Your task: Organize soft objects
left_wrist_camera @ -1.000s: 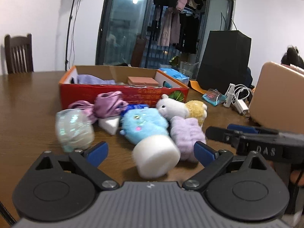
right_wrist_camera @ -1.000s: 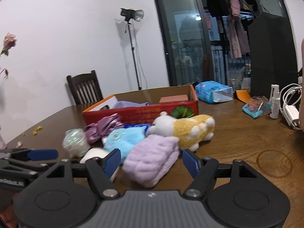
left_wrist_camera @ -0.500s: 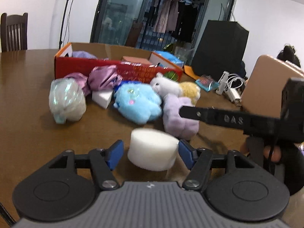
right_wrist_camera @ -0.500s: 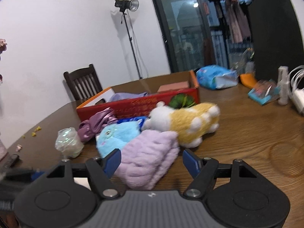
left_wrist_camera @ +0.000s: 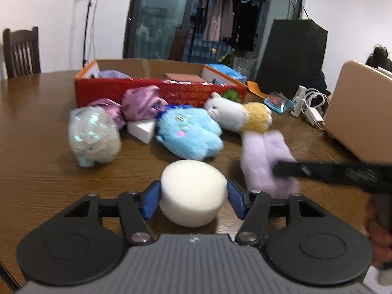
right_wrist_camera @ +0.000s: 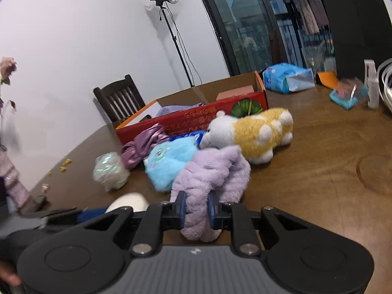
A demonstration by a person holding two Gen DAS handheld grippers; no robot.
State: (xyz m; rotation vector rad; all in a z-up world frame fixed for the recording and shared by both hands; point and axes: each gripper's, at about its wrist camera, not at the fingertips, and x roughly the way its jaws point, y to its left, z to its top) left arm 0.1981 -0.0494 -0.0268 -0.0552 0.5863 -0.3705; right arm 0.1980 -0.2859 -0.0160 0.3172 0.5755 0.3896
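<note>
My left gripper (left_wrist_camera: 193,199) is shut on a white foam cylinder (left_wrist_camera: 192,191), its blue pads touching both sides. My right gripper (right_wrist_camera: 197,209) is shut on a fluffy lilac cloth (right_wrist_camera: 210,178), which also shows in the left wrist view (left_wrist_camera: 264,161). A blue plush (left_wrist_camera: 188,134), a white-and-yellow alpaca plush (left_wrist_camera: 237,117), a purple satin scrunchie (left_wrist_camera: 139,103), an iridescent ball (left_wrist_camera: 94,138) and a white foam block (left_wrist_camera: 143,128) lie on the table in front of a red cardboard box (left_wrist_camera: 156,90) holding a lilac cloth and a pink block.
The wooden table (left_wrist_camera: 36,171) carries a blue tissue pack (right_wrist_camera: 286,78), a small teal packet (right_wrist_camera: 343,95), a spray bottle and white cables (left_wrist_camera: 308,103) at the right. A tan case (left_wrist_camera: 362,112) stands far right. A chair (right_wrist_camera: 120,100) sits behind the box.
My left gripper closed on the white foam cylinder. My right gripper moved forward and closed on the lilac cloth, pulling it away from the pile.
</note>
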